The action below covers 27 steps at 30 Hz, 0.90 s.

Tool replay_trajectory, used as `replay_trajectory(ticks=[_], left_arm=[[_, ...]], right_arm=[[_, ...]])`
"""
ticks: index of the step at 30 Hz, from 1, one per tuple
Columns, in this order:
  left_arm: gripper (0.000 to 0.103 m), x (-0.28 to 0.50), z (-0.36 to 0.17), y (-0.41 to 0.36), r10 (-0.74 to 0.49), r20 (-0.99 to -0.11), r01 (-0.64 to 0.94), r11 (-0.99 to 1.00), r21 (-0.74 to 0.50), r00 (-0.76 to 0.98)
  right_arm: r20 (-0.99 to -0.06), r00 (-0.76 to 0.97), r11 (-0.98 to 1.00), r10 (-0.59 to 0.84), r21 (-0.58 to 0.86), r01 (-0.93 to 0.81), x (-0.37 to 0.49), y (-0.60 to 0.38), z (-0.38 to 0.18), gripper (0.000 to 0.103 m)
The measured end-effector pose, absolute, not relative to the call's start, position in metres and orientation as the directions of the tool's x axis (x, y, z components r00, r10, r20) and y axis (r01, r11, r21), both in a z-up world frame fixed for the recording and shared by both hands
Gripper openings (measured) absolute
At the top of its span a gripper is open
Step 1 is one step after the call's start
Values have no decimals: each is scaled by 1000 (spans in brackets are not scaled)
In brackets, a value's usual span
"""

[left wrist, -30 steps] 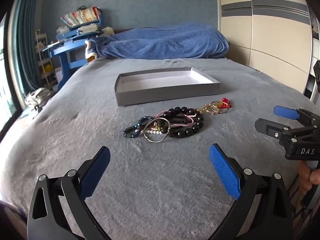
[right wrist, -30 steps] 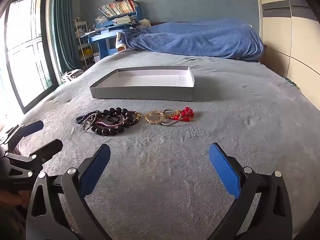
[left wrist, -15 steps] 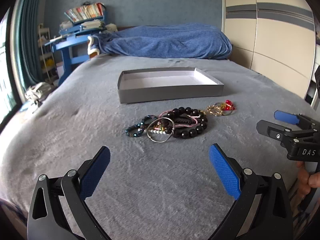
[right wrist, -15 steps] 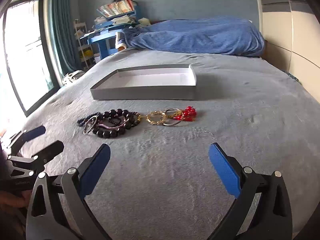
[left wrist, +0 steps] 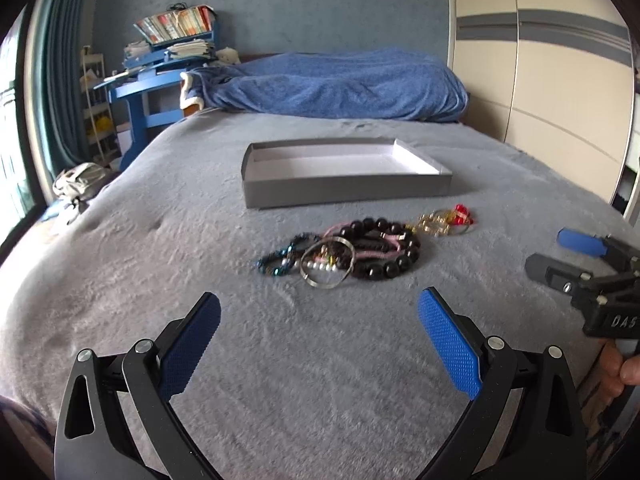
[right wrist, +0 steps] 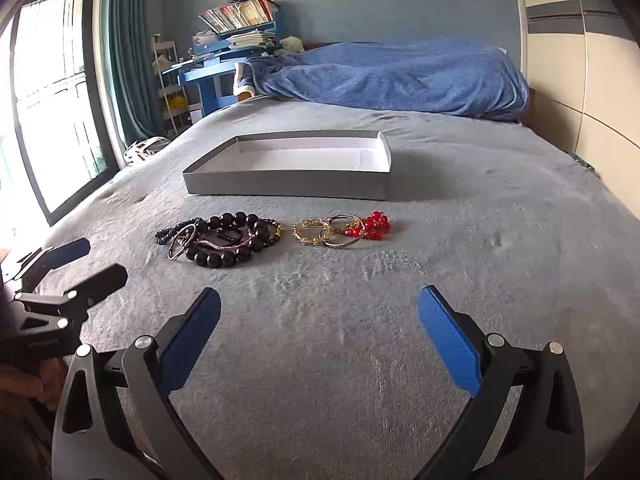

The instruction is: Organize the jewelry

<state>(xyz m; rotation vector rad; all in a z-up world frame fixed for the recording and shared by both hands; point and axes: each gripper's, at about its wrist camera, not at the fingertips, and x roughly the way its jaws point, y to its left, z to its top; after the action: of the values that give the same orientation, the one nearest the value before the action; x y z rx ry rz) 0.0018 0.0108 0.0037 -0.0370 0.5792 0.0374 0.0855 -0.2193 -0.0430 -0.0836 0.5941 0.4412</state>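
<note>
A pile of jewelry lies on the grey bed cover: a black bead bracelet (left wrist: 384, 264) (right wrist: 224, 256), a silver bangle (left wrist: 328, 264), a dark blue bead bracelet (left wrist: 280, 258), gold rings (right wrist: 310, 232) and a red bead piece (right wrist: 374, 224) (left wrist: 462, 214). An empty grey tray (left wrist: 344, 190) (right wrist: 288, 188) stands just behind the pile. My left gripper (left wrist: 320, 340) is open and empty, short of the pile. My right gripper (right wrist: 320, 340) is open and empty, also short of it. Each gripper shows in the other's view, the right one (left wrist: 560, 252) and the left one (right wrist: 84, 264).
A blue blanket (left wrist: 340, 84) is heaped at the head of the bed. A blue desk with books (left wrist: 160, 68) stands at the left. A wardrobe (left wrist: 560, 80) lines the right side. A window (right wrist: 52, 100) is at the far left.
Both grippers have drifted slightly and tilted up, so the pile sits a little lower in view. Nothing was taken hold of.
</note>
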Motion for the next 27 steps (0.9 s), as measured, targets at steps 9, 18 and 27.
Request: replay_trajectory(ticks=[9,18,27], left_arm=[[98,1,5,4,41,-537,-33,999,25,843],[97,3,5,0,32,-531,-13,999,38,847],[81,8,2,-5,-13,-545,30,999,22,838]], right_arm=[[-558,732,902,391,72,-427,92,-218,-43,98],[-556,736,906,386,77,-416,94,-219,-44,98],[-567,727,906,387,86,-415,97,-219,-45,98]])
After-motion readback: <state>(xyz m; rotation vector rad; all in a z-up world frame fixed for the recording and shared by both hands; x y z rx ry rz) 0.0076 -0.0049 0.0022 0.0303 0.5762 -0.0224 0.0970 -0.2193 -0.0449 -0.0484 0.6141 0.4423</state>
